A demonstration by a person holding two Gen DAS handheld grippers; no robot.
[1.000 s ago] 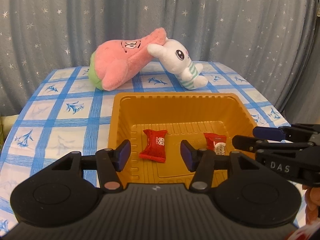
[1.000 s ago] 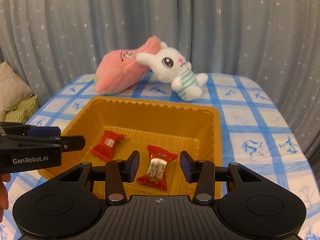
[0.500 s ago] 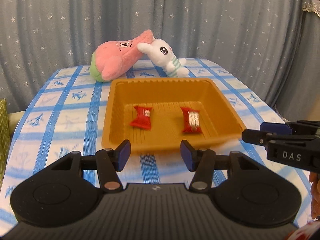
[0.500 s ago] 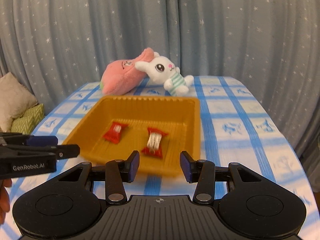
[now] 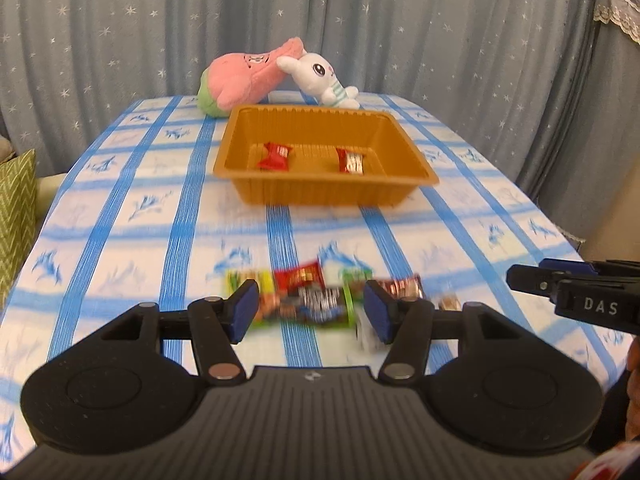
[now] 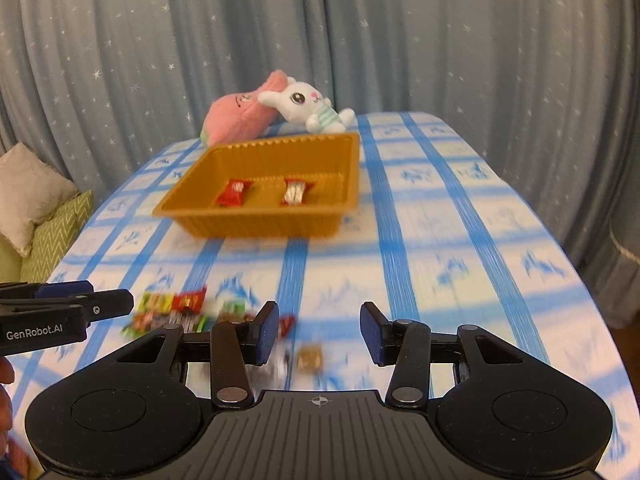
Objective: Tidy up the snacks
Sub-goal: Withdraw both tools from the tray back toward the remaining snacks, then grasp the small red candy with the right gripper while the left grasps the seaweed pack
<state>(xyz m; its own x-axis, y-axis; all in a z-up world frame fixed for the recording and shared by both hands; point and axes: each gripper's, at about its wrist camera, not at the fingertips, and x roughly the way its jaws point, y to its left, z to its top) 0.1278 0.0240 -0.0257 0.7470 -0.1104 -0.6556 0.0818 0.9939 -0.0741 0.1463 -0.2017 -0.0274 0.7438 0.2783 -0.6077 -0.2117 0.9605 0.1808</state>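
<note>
Snacks (image 5: 304,300) sat loose on the near counter (image 5: 120,208); both empty claws had retreated from the far tray (image 5: 324,196) holding 2, left claw (image 5: 310,312) opening, right claw (image 6: 318,332) released.

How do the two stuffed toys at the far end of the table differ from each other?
The pink plush is the larger, with a green end; the white bunny is smaller and wears a green-striped top. The pink plush lies slanted on the cloth, its upper tip resting on the bunny's head; the bunny reclines in front of it, face towards the camera. Both are soft toys lying beyond the orange tray, against the starry curtain.
</note>
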